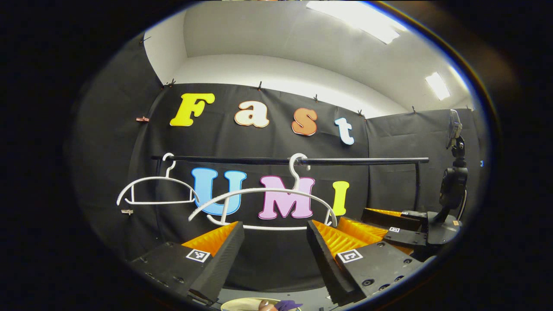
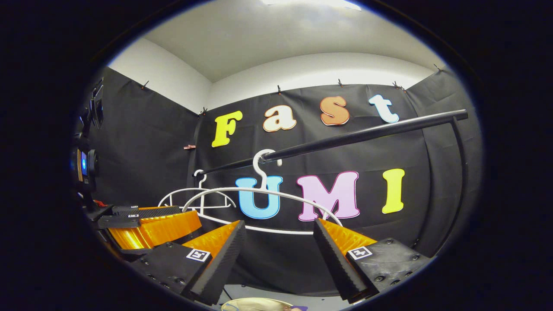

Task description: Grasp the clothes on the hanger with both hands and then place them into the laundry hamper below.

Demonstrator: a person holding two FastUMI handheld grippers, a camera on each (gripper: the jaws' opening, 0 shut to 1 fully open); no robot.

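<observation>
Since both hangers (image 1: 263,203) on the rail (image 1: 345,160) look bare, I think the clothes lie in the hamper (image 1: 255,305) below, where a purple bit peeks out. My left gripper (image 1: 275,255) and right gripper (image 2: 278,259) gape wide, holding nothing.

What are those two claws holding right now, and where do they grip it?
Nothing. The left gripper and right gripper both stand open with nothing between their fingers, facing bare hangers on the rail.
</observation>
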